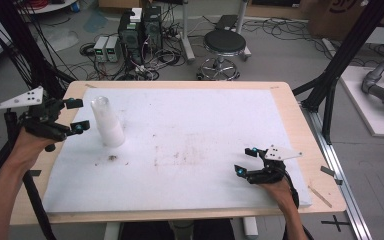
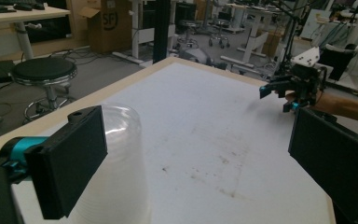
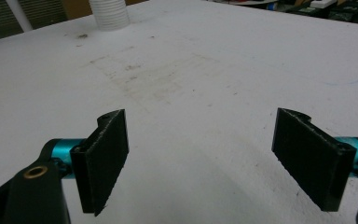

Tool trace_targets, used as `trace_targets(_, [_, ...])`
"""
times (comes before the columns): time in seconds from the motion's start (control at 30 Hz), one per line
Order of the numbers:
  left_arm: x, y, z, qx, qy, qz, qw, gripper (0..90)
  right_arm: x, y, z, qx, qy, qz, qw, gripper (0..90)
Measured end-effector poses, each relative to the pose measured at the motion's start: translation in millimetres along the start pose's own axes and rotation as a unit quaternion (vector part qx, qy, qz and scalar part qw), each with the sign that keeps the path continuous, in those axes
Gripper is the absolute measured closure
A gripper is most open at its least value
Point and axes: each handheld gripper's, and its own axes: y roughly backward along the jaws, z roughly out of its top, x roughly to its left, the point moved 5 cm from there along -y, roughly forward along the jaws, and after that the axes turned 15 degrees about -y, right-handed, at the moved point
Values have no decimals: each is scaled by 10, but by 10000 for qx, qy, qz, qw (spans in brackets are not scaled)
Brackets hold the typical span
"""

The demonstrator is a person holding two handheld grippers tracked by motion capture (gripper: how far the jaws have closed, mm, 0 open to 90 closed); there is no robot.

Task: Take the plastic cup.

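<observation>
stack of cups (image 1: 107, 122) upright near table's (image 1: 285, 107) far-left corner, untouched | left gripper (image 1: 77, 116) just beside it, jaws wide, empty | right gripper (image 1: 246, 161) near right edge, jaws wide, empty | grasp not yet made

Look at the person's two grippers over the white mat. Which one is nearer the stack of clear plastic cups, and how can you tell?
The left gripper: it hovers just beside the stack of cups at the mat's far left, jaws open. The right gripper sits far across the mat.
</observation>
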Motion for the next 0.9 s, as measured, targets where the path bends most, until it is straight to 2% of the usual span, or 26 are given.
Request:
trace_targets(0.07, [94,-29,32,121,-47,-6,9999,43,0,-1,0,2,4,2,10000,185])
trace_targets(0.23, [227,-66,68,163,-60,-54,9998,42,1,0,-1,5,13,15,10000,185])
trace_targets(0.27, [283,-84,72,292,-88,-99,9995,42,1,0,-1,4,13,14,10000,186])
trace_targets(0.3, [283,-84,72,292,-88,-99,9995,43,0,0,1,-2,12,12,10000,186])
trace_targets(0.33, [345,-96,82,351,-71,-122,9993,42,2,0,-1,2,8,15,10000,186])
trace_targets(0.57, [468,-123,100,569,-41,-261,9980,43,-1,-5,0,15,12,14,10000,185])
trace_targets(0.73, [533,-190,104,880,-96,-381,9953,43,2,-11,-1,44,27,7,10000,185])
trace_targets(0.87, [559,-274,89,1205,-150,-502,9913,43,3,-10,-2,46,19,3,10000,186])
trace_targets(0.9, [564,-297,74,1338,-158,-541,9894,43,0,-11,0,35,37,-4,10000,186])
